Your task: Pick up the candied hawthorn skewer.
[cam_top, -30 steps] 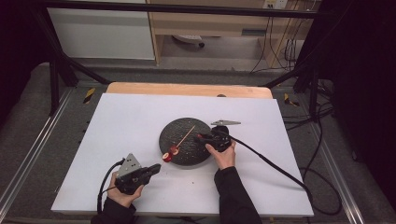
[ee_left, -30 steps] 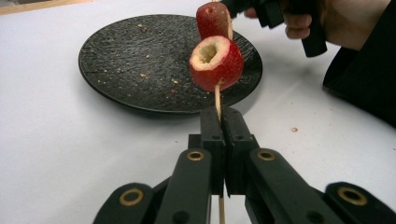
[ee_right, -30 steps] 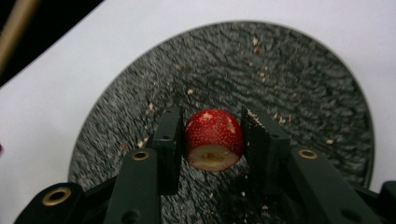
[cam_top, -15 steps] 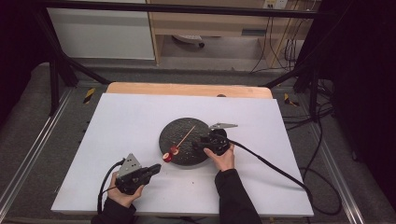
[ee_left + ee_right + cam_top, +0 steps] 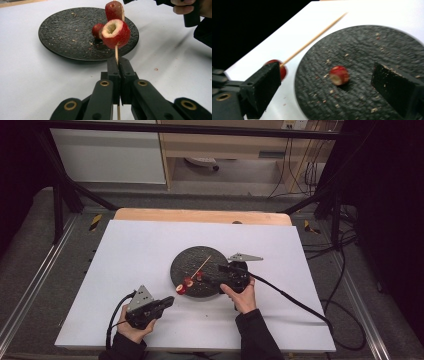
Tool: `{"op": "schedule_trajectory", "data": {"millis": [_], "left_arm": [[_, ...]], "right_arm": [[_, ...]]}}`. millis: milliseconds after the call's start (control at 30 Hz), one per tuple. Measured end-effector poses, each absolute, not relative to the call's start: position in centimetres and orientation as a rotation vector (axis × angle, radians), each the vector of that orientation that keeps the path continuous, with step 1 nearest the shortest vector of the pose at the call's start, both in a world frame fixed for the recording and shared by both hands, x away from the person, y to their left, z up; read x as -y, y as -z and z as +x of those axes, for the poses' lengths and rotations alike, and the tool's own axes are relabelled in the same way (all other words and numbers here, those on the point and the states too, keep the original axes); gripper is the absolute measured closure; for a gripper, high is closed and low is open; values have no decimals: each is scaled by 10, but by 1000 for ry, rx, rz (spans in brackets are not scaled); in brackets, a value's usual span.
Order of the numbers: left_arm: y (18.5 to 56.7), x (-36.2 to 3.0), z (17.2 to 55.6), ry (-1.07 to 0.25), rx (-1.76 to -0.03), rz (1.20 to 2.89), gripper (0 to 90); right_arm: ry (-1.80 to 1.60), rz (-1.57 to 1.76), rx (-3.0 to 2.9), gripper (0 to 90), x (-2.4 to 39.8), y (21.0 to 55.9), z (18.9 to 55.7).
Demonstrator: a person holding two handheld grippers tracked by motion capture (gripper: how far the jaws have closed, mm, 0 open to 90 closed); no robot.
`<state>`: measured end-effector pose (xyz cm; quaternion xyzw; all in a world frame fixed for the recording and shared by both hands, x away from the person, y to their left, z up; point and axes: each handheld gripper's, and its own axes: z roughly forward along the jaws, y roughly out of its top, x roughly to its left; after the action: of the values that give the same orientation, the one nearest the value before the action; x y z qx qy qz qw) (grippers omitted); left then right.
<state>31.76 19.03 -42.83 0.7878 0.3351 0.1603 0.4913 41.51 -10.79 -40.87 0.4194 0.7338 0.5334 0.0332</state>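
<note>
Since the earlier frame the right gripper [image 5: 216, 272] has drawn back toward the plate's right side and its jaws have just been opening — nothing lies between them now. One strawberry piece [image 5: 339, 75] sits loose on the black plate [image 5: 186, 257], centre of the right gripper view. The left gripper [image 5: 119, 65] is clamped tight on the skewer [image 5: 116, 51], which carries a hollowed strawberry [image 5: 115, 33] at lower centre of the high view.

Risks: the skewer is thin — a sideways push while threading could snap it or twist it in the pads; the loose piece may roll.

Hard to read: the right gripper view is blurred, and the skewer's tip is cut off at the top edge of the left gripper view.
</note>
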Motion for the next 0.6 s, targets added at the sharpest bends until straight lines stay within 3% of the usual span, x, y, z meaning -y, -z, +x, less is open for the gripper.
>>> {"op": "schedule_trajectory", "data": {"millis": [333,600], "left_arm": [[431,-179,317,-383,-803,1922,883],[433,-169,316,-372,-787,1934,883]], "right_arm": [[-1705,1292,-2275,151,99,415,401],[-1798,1317,-2241,324,91,423,395]]}}
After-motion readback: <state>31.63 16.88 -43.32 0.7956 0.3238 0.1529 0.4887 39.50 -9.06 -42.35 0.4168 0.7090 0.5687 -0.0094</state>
